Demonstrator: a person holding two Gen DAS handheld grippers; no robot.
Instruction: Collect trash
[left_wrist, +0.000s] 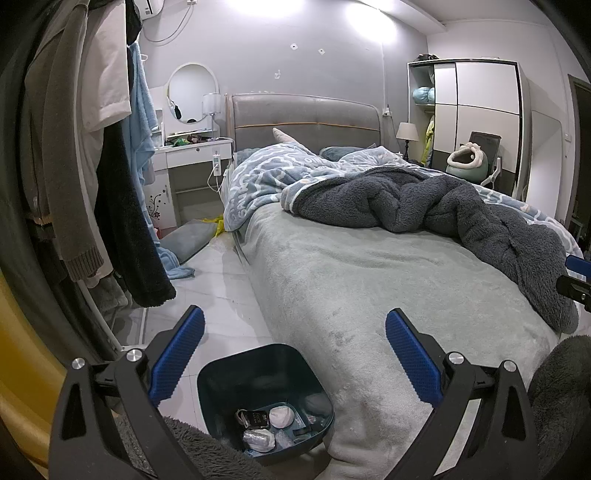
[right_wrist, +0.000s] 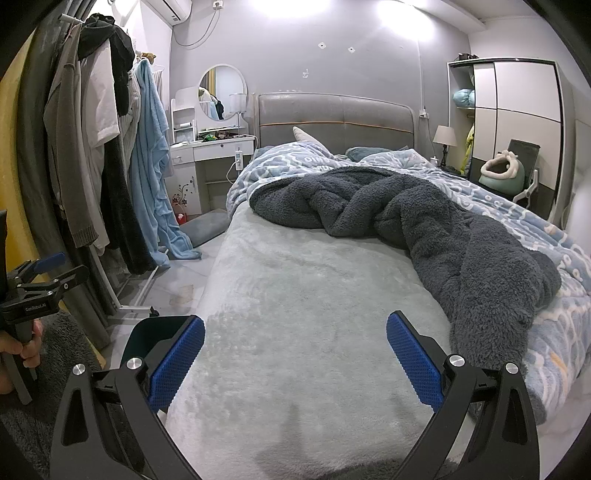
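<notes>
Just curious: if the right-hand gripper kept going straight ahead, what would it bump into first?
Probably the pale green fleece bed cover: the open right gripper points across it. Farther on lies the dark grey fluffy blanket; depth is unclear.

Floor strip beside the bed is staying passable

From the left wrist view, hanging clothes (left_wrist: 92, 166) are crowding in at 9 o'clock and the bed (left_wrist: 369, 280) is blocking 1 to 4 o'clock; the trash bin (left_wrist: 236, 373) is sitting open-topped at 6 o'clock, hard against the mattress edge.
</notes>
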